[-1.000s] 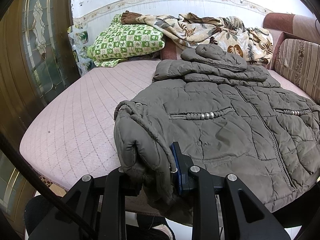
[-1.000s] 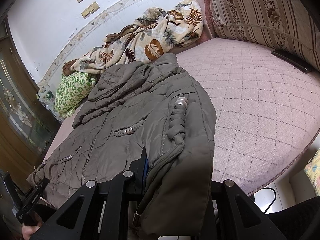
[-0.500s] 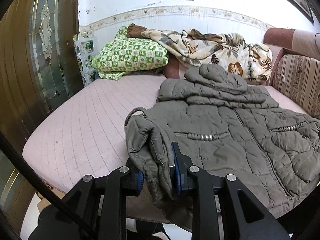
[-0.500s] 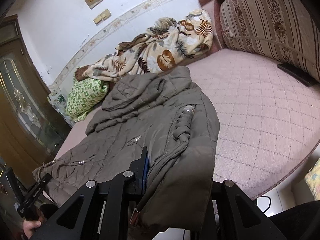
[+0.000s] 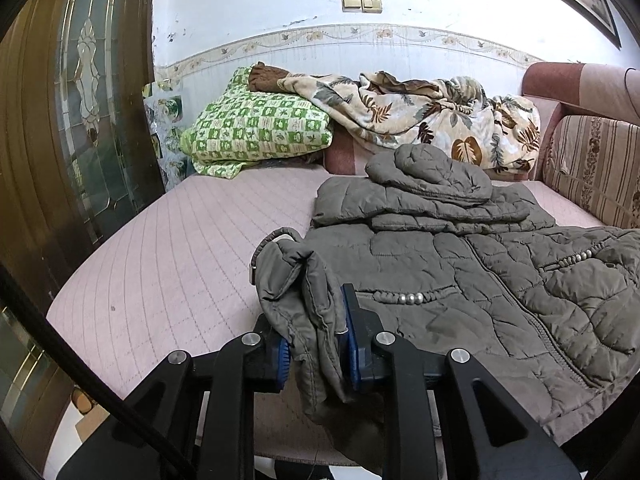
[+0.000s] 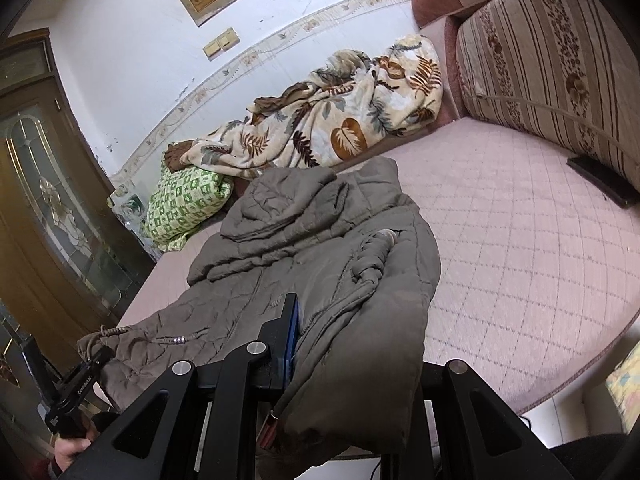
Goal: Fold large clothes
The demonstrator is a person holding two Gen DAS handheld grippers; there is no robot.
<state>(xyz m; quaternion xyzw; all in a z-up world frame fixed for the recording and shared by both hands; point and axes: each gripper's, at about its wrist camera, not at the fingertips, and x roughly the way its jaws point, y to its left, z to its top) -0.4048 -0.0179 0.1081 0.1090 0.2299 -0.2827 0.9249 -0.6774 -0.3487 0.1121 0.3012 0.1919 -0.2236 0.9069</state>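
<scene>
The puffy grey jacket (image 5: 460, 280) lies flat on the pink bed (image 5: 180, 264). The left gripper (image 5: 316, 344) pinches one bottom corner, and the right gripper (image 6: 340, 344) pinches the other corner

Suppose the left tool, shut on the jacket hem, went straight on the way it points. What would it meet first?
Probably the jacket itself: the left tool already grips its hem, and its quilted body lies directly ahead on the pink mattress. Depth is uncertain.
</scene>
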